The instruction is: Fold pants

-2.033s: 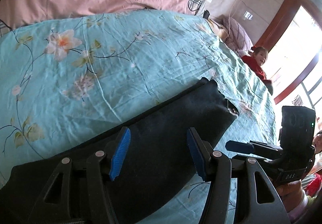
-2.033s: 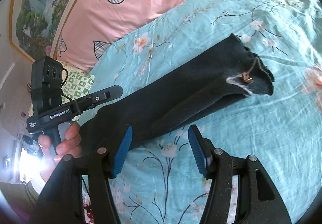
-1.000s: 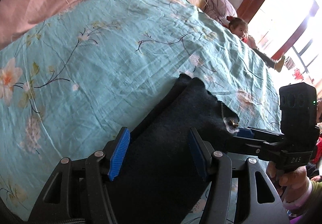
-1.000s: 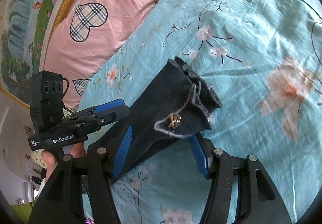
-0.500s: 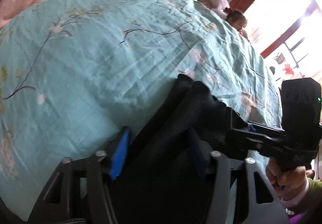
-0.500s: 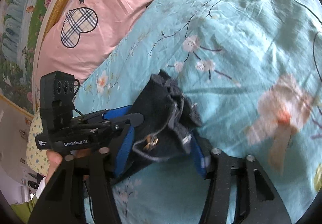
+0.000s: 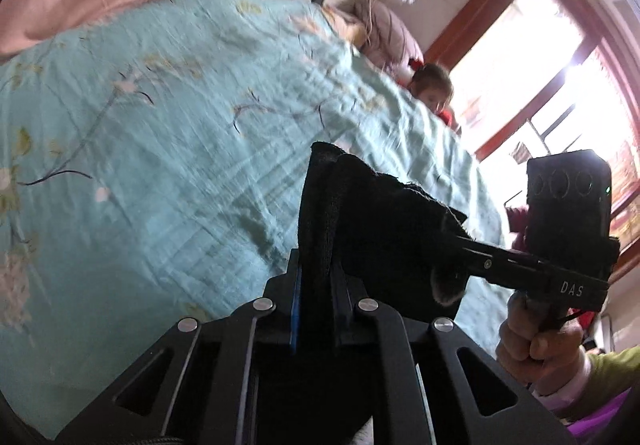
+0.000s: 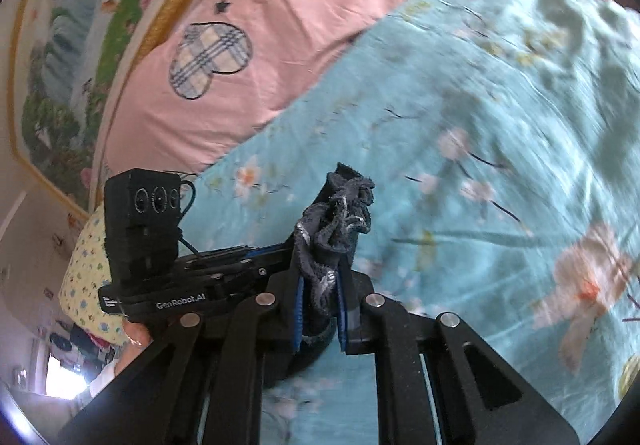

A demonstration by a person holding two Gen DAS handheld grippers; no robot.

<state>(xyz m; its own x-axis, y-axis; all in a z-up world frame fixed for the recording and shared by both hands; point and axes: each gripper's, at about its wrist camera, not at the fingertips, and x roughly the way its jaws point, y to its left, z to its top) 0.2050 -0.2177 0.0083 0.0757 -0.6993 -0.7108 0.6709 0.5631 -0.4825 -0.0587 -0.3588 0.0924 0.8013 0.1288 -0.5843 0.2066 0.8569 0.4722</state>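
The left hand-held gripper (image 7: 316, 285) is clamped tight on the dark pants (image 7: 376, 221), one edge of the cloth standing up between its closed jaws above the bed (image 7: 160, 133). To its right, the right hand-held gripper (image 8: 319, 309) is likewise pinched shut on a bunched, frayed end of the pants (image 8: 336, 221), which rises crumpled from between the blue pads (image 8: 296, 319). Both grips sit close together, the fabric lifted off the turquoise floral sheet (image 8: 500, 173). A pink pillow (image 8: 280, 45) lies at the head of the bed, and a child (image 7: 432, 89) is at the far edge.
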